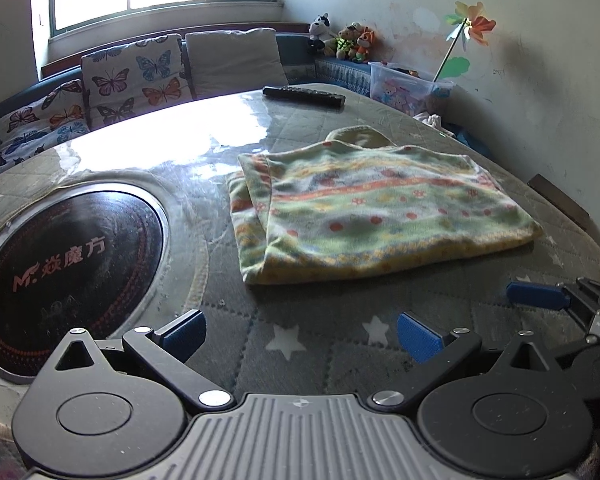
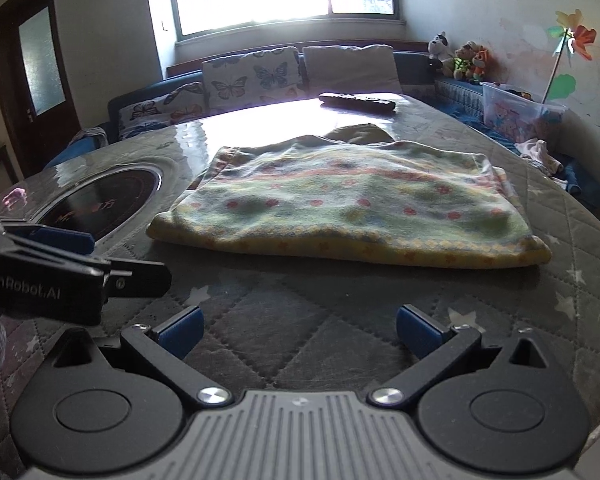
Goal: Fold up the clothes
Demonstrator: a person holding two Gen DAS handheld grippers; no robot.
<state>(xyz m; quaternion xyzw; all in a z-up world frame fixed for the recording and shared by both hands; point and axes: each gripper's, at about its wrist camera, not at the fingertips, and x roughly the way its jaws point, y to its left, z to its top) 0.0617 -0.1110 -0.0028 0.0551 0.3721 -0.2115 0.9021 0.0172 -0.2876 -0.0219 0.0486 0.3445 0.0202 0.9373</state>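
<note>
A fleecy green, yellow and orange patterned garment (image 1: 376, 208) lies folded flat on the quilted table; it also shows in the right wrist view (image 2: 348, 204). A plain yellowish part (image 1: 360, 136) sticks out at its far edge. My left gripper (image 1: 300, 336) is open and empty, just short of the garment's near edge. My right gripper (image 2: 298, 332) is open and empty, also short of the near edge. The right gripper shows at the right of the left wrist view (image 1: 540, 296); the left gripper shows at the left of the right wrist view (image 2: 60, 240).
A round black induction hob (image 1: 68, 268) is set into the table left of the garment. A black remote (image 1: 304, 96) lies at the far edge. Butterfly cushions (image 1: 132, 76), a toy bin (image 1: 408, 88) and a wall stand beyond.
</note>
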